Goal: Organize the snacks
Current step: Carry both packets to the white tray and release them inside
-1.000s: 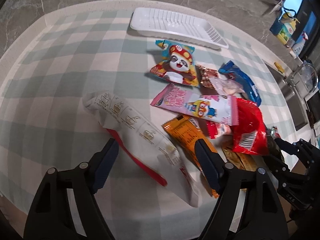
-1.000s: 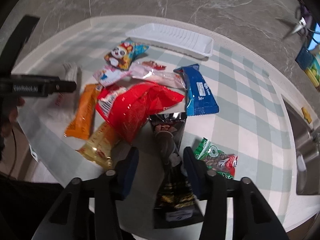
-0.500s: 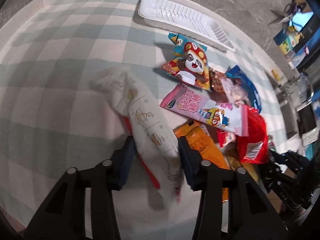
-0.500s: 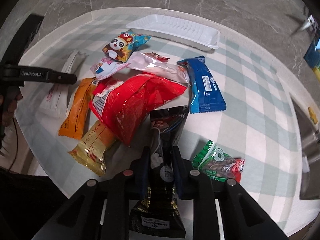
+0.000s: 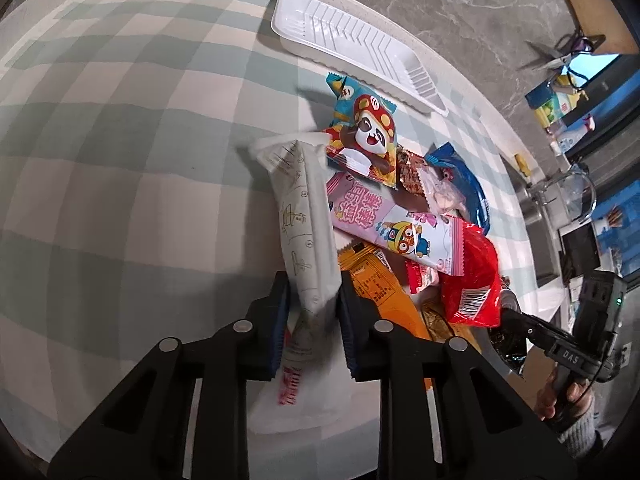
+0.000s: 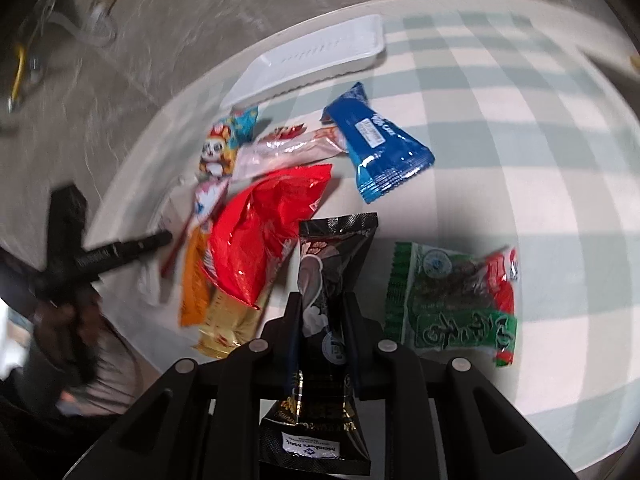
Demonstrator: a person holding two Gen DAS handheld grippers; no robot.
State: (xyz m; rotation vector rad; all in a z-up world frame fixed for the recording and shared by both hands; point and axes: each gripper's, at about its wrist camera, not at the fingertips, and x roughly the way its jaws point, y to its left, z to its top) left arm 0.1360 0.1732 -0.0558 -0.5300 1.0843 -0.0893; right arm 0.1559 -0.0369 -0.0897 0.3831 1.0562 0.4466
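Note:
My left gripper (image 5: 313,280) is shut on a long white snack packet (image 5: 304,208), lifted and tilted over the checked cloth. My right gripper (image 6: 322,300) is shut on a black snack pouch (image 6: 336,248), raised off the table. Between them lies a heap of snacks: a panda packet (image 5: 366,136), a pink cartoon packet (image 5: 396,228), a red bag (image 6: 264,232), an orange bar (image 5: 380,292), a blue packet (image 6: 380,144) and a green packet (image 6: 452,300). The white ribbed tray (image 5: 352,44) lies empty at the far edge of the table.
The round table carries a green-and-white checked cloth (image 5: 120,140), bare to the left of the heap. A marble floor lies beyond the table. The other hand-held gripper (image 5: 576,340) and a hand show at the right of the left wrist view.
Both grippers closed: the left on the white packet, the right on the black pouch. The white packet swung upright from lying flat. The right view rolled and swung, now blurred.

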